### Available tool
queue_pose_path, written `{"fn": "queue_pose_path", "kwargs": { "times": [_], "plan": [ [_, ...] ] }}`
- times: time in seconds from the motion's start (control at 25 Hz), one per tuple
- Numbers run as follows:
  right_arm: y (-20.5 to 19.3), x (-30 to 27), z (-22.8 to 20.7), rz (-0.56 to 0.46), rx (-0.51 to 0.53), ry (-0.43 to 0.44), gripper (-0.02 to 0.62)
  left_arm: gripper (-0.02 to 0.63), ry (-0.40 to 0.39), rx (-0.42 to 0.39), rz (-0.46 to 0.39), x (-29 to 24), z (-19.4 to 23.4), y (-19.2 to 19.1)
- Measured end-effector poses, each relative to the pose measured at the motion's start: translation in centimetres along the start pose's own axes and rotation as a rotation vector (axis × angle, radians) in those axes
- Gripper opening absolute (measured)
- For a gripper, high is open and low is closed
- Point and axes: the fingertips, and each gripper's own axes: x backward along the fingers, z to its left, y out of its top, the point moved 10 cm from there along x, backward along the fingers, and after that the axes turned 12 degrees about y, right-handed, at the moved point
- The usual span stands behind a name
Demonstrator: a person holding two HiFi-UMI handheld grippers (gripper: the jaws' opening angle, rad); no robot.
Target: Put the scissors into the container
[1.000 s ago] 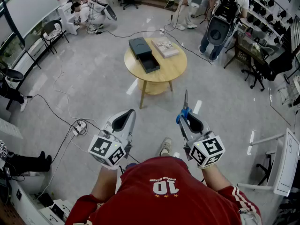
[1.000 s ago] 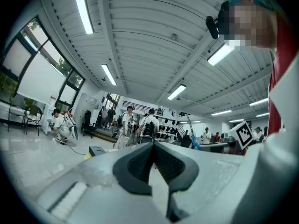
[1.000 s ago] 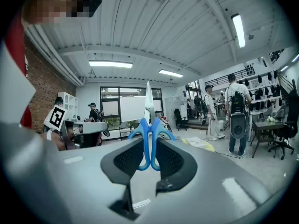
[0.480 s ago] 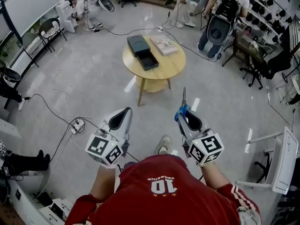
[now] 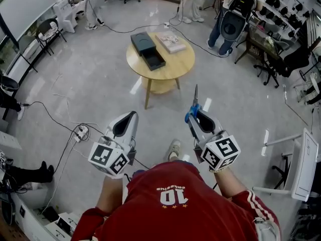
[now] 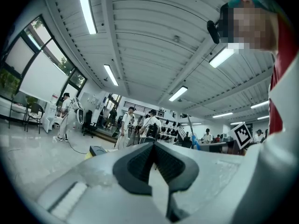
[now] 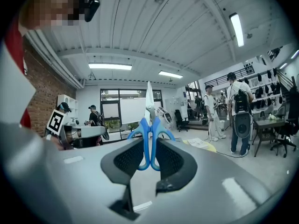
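Observation:
Blue-handled scissors [image 5: 193,107] stand blades-up in my right gripper [image 5: 192,117], which is shut on the handles. The right gripper view shows the blue loops [image 7: 149,130] pinched between the dark pads [image 7: 125,161], with the silver blades pointing up. My left gripper [image 5: 127,123] hangs beside it at the same height, shut with nothing in it; its pad tips [image 6: 140,158] meet. The container [image 5: 147,49], a dark box with an open drawer, sits on a round wooden table [image 5: 173,70] well ahead of both grippers.
A book [image 5: 170,41] lies on the table beside the container. Cables and a power strip [image 5: 82,133] trail over the floor at the left. People and equipment [image 5: 232,23] stand behind the table. A white panel [image 5: 305,170] is at the right.
The table and container sit a little higher and further left in the head view. Both grippers keep their places, and the scissors stay gripped. People at the far left have moved.

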Motion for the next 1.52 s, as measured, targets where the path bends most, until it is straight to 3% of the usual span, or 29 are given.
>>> {"fn": "queue_pose_path", "kwargs": {
  "times": [0.72, 1.52],
  "plan": [
    [2.0, -2.1, -4.8, 0.014, 0.0, 0.024, 0.084, 0.002, -0.007, -0.007, 0.02, -5.8, -0.2, 0.7],
    [4.2, -8.4, -15.9, 0.023, -0.009, 0.12, 0.086, 0.002, 0.029, -0.011, 0.027, -17.4, 0.7, 1.5]
  ]
}}
